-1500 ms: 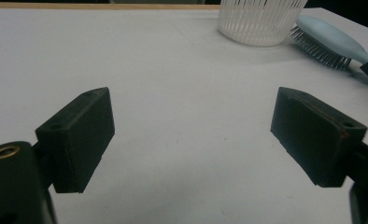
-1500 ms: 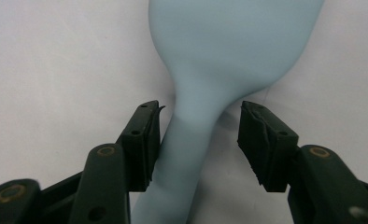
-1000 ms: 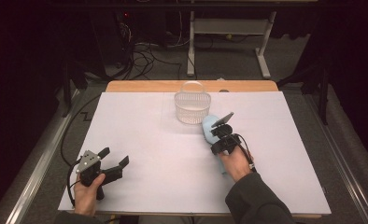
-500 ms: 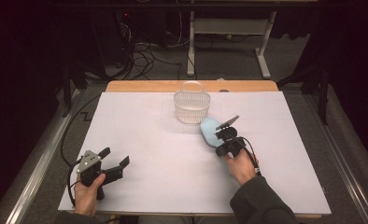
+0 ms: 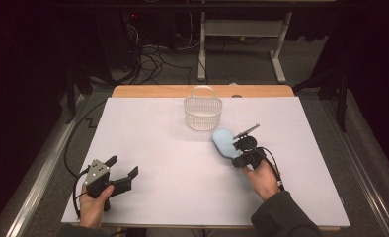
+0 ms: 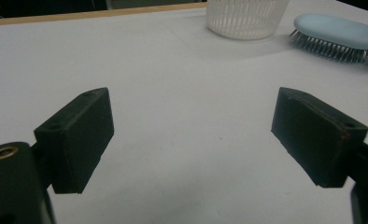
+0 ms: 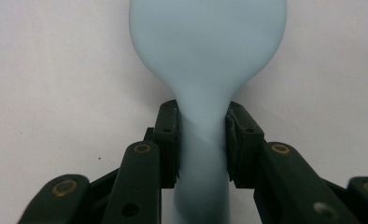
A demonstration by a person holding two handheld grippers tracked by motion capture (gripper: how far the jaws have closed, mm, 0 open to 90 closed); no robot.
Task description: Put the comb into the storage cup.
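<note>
Nearest the person, the left tongs (image 5: 121,169) sit low at the front left of the white table (image 5: 148,148), held in the left hand (image 5: 95,205). Their 2 jaws stand wide apart with nothing but bare table between them, as the left gripper view shows.

Farther in, right of centre, the right tongs (image 5: 243,148) are clamped on the narrow handle of a pale blue hairbrush (image 7: 208,56); the right gripper view shows both pads pressing the handle from either side. The brush's oval head points away from the right hand (image 5: 262,178), towards the basket, bristles facing down.

Beyond it, a white slatted basket (image 5: 203,111) with a hoop handle stands near the table's far edge, just beside the brush head.
</note>
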